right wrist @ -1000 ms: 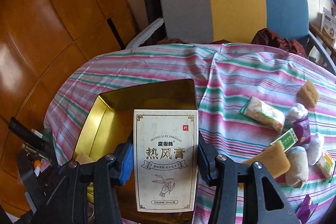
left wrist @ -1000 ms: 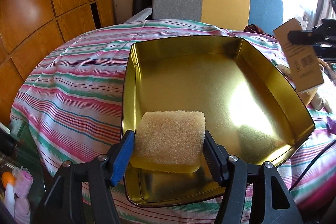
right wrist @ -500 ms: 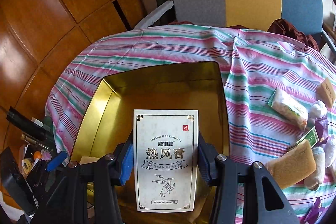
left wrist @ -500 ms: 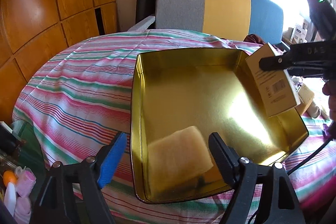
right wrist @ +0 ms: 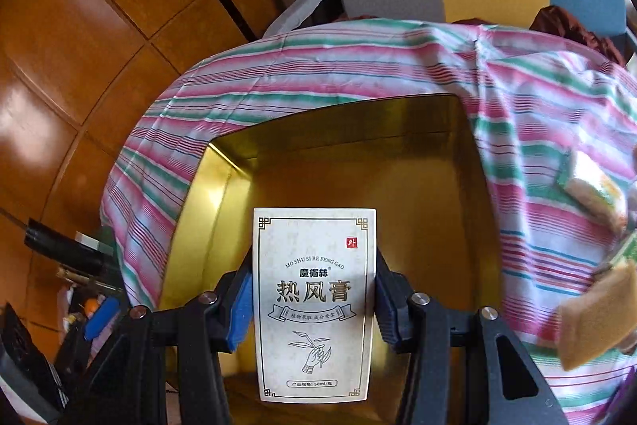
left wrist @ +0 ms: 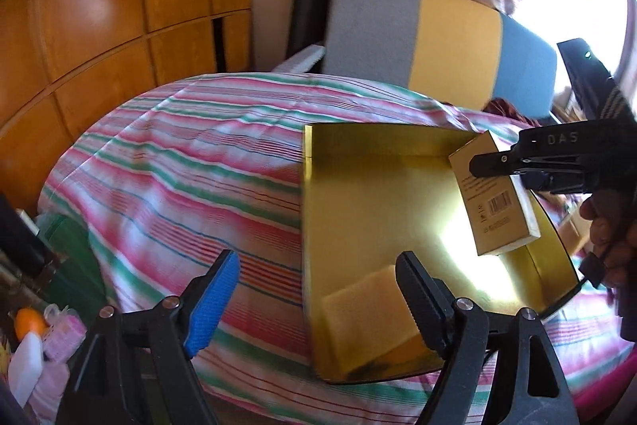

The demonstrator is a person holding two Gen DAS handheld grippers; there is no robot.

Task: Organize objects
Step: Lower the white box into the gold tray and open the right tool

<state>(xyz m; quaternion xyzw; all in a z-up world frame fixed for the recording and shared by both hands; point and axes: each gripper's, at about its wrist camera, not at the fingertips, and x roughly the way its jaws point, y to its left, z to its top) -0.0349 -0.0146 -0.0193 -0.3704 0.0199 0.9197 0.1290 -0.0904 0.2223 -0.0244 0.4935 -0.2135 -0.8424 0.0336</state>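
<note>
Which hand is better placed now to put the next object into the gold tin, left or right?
Right. The right gripper holds the white box above the gold tin. The left gripper is open and empty; its sponge lies in the tin.

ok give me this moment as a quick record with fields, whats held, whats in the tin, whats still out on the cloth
left gripper: jaws open, empty, above the cloth beside the tin
right gripper: jaws shut on the white box, held above the tin
gold tin: on the striped tablecloth, holds one yellow sponge at its near corner
still outside the tin: a tan sponge and a wrapped packet, on the cloth at the right
</note>
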